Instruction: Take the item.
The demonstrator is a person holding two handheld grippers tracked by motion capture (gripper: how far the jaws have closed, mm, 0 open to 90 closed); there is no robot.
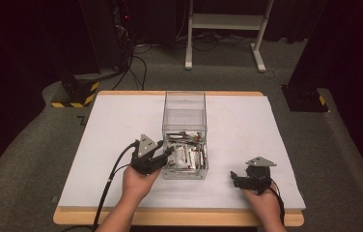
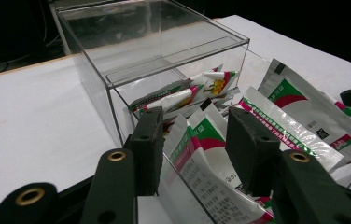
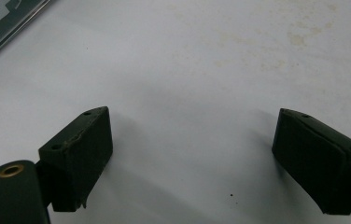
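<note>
2 grippers, 2 hands, 1 clear plastic box (image 1: 185, 116) and a heap of sachets (image 1: 187, 155) inside it — too many overlapping to count. The box stands in the middle of the high view, long axis running away from the person, with the sachets piled at its near end; they are white foil packets with green and magenta bands and small print.

The left gripper (image 1: 162, 153), held in the left hand (image 1: 138, 181), sits at the box's near left corner. In the left gripper view its jaws are partly open, straddling the transparent wall with a sachet (image 2: 201, 154) between them; whether the pads touch anything I cannot tell.

The right gripper (image 1: 237, 180), in the right hand (image 1: 262, 199) at lower right of the high view, rests low over bare table (image 1: 247, 130), well apart from the box. Its jaws are spread wide and hold nothing.

The table top is white with a wooden edge, faintly stained in the right gripper view. Around it: grey carpet, black curtains, a white metal stand (image 1: 225, 29) at upper centre, 2 yellow-and-black striped bases (image 1: 76, 94) — one at each side — and cables (image 1: 133, 67) on the floor at upper left.
</note>
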